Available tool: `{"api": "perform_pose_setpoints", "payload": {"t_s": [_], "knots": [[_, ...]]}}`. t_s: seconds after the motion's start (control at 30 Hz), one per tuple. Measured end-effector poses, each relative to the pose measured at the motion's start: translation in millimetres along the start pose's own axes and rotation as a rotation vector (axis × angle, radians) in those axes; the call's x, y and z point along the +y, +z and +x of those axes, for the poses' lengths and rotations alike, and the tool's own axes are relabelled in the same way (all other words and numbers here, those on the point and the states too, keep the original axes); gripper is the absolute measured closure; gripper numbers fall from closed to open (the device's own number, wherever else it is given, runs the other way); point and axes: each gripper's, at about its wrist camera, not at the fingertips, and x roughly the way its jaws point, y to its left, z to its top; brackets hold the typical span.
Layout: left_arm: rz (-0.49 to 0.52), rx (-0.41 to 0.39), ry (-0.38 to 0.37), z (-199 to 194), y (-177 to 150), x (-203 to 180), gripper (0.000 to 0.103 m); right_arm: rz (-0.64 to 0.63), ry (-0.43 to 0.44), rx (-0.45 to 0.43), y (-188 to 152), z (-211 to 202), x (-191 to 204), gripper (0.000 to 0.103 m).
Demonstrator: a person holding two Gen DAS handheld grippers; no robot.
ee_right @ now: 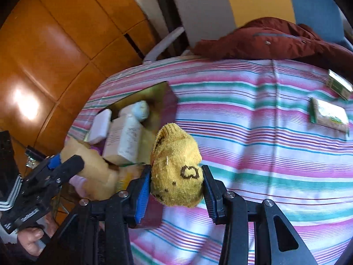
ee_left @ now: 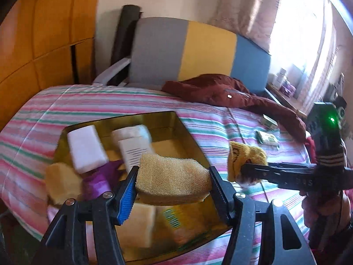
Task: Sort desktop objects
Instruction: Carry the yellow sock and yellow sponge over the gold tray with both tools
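My left gripper (ee_left: 173,184) is shut on a tan sponge (ee_left: 172,175) and hangs above a gold box (ee_left: 185,130) on the striped bed. In the box lie white bottles (ee_left: 85,146), a purple item (ee_left: 99,181) and another sponge (ee_left: 61,181). My right gripper (ee_right: 176,186) is shut on a bunched yellow sock (ee_right: 176,172) with brown marks. It holds the sock just right of the box (ee_right: 161,90). From the left wrist view the right gripper (ee_left: 245,172) comes in from the right with the sock (ee_left: 245,156). The left gripper (ee_right: 66,163) and its sponge (ee_right: 94,170) show at lower left in the right wrist view.
Two small green-and-white boxes (ee_right: 328,113) (ee_right: 338,85) lie on the striped cover (ee_right: 253,132) at far right. A dark red jacket (ee_left: 220,90) sprawls at the bed's far edge before a grey, yellow and blue headboard (ee_left: 198,50). An orange wooden cabinet (ee_right: 55,44) stands left.
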Motion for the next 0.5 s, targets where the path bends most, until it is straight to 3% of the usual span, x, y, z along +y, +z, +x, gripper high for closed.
{"api": "perform_pose_setpoints", "payload": {"t_s": [0.3, 0.5], "knots": [[-0.154, -0.035, 0.058, -26, -12, 73, 0.042, -0.058, 0.024, 0.008, -6, 18, 49, 0.059], [-0.197, -0.027, 0.045, -23, -21, 91, 0.042, -0.107, -0.002, 0.001, -10, 24, 72, 0.059]]}}
